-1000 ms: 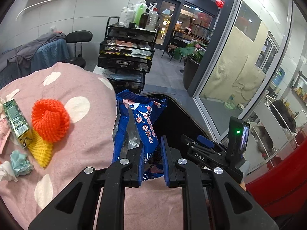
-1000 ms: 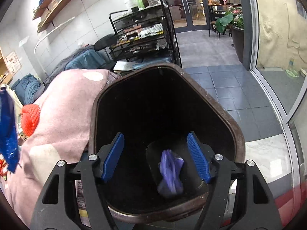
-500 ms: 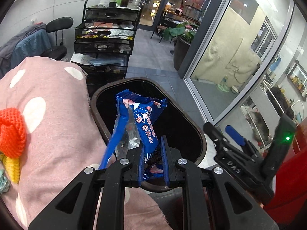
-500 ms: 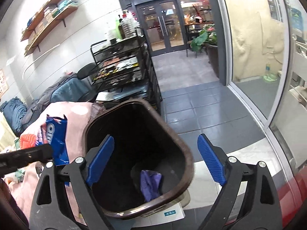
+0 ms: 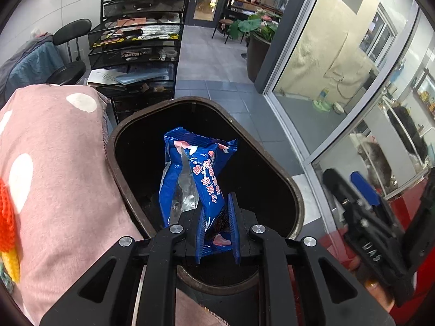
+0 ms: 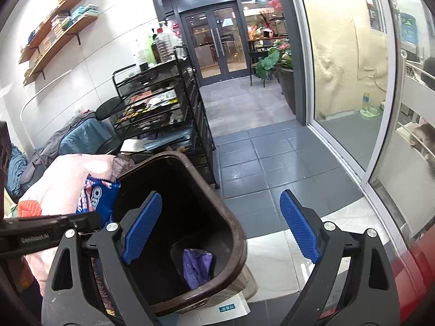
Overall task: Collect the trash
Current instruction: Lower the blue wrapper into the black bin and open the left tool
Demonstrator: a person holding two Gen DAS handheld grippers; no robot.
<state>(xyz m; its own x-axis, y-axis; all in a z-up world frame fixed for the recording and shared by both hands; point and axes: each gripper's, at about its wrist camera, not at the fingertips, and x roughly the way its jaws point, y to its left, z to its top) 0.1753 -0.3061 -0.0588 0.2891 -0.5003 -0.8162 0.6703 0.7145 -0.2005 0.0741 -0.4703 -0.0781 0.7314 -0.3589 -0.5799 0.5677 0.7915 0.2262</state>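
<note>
My left gripper (image 5: 217, 228) is shut on a blue snack wrapper (image 5: 198, 174) and holds it over the open mouth of the dark brown trash bin (image 5: 272, 160). In the right wrist view the same wrapper (image 6: 99, 195) hangs at the bin's left rim (image 6: 239, 239). A purple crumpled bag (image 6: 197, 267) lies at the bin's bottom. My right gripper (image 6: 220, 228) is open and empty, raised to the right of the bin; it also shows in the left wrist view (image 5: 364, 187).
A pink polka-dot cloth (image 5: 54, 179) covers the table left of the bin, with an orange foam net (image 5: 6, 225) on it. A black wire shelf cart (image 5: 138, 51) stands behind. A glass wall (image 5: 326, 62) is at the right. A white scale (image 6: 231, 308) lies by the bin.
My left gripper has carried the wrapper from over the table to above the bin's opening. My right gripper has pulled up and back out of the bin, still open.
</note>
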